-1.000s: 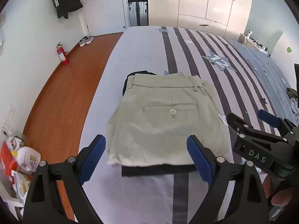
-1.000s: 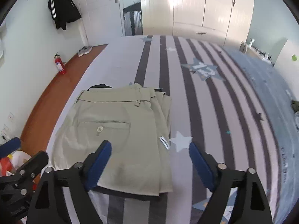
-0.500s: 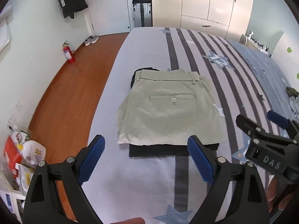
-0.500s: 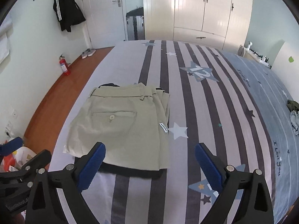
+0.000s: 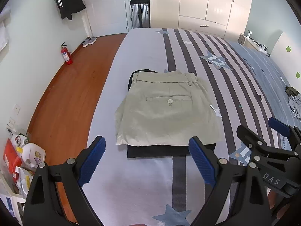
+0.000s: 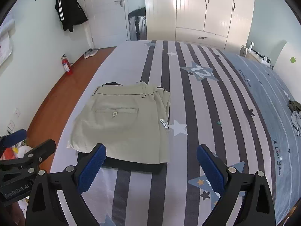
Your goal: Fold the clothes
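Both grippers are drawn further back from the folded clothes than a second ago, so that the stack, which then reached between the blue pads, is now seen wholly ahead of them. The left gripper [image 5: 147, 161] is held with its jaws spread wide and nothing is gripped between them; the khaki shorts [image 5: 167, 113] are seen straight ahead of the gap, apart from both pads, folded flat with the buttoned back pocket upward. A dark garment [image 5: 169, 150] is laid beneath the shorts, its near edge showing just beyond the pad tips. The right gripper [image 6: 151, 164] is likewise held wide and empty; from it the shorts [image 6: 124, 124] are seen ahead and toward its left finger, whose tip overlaps the near edge of the stack in the view, though contact cannot be judged. A small white label is seen at the shorts' right edge. The stack is placed on the striped bedspread [image 6: 207, 113], which is printed with stars. Far off to the right of the jaws, a small heap of other clothes [image 6: 295, 116] is left on the bed.
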A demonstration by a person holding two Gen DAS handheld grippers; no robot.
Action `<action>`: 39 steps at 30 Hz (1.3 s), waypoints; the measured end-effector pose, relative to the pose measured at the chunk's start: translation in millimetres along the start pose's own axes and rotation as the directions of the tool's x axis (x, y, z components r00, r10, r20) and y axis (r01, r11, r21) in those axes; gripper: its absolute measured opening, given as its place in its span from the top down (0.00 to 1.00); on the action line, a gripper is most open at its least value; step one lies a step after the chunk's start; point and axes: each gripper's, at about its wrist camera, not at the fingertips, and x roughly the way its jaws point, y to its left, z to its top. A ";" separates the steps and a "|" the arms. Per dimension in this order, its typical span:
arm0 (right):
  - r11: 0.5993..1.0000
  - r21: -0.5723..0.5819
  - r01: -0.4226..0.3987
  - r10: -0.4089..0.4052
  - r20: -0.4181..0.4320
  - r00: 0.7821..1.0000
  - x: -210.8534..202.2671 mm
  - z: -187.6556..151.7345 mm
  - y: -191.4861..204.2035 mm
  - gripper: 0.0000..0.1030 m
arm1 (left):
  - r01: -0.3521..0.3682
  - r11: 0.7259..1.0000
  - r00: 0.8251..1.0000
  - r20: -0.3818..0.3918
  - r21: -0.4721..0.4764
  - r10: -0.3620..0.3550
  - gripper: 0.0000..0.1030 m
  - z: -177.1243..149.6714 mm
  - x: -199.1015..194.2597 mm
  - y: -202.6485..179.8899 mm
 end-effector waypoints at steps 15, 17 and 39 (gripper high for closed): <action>1.000 0.010 -0.006 0.006 -0.012 1.000 -3.3 -2.8 -1.3 0.07 | 0.010 1.000 1.000 0.007 -0.011 -0.009 0.14 0.8 -5.0 -0.8; 1.000 0.011 -0.008 0.008 -0.013 1.000 -4.0 -2.9 -2.1 0.07 | 0.011 1.000 1.000 0.009 -0.012 -0.011 0.14 0.4 -6.6 -1.1; 0.999 -0.010 -0.046 0.046 0.062 0.997 -22.6 -25.0 -16.9 0.07 | 0.003 0.999 0.996 0.086 -0.054 0.002 0.14 -30.6 -30.2 -9.4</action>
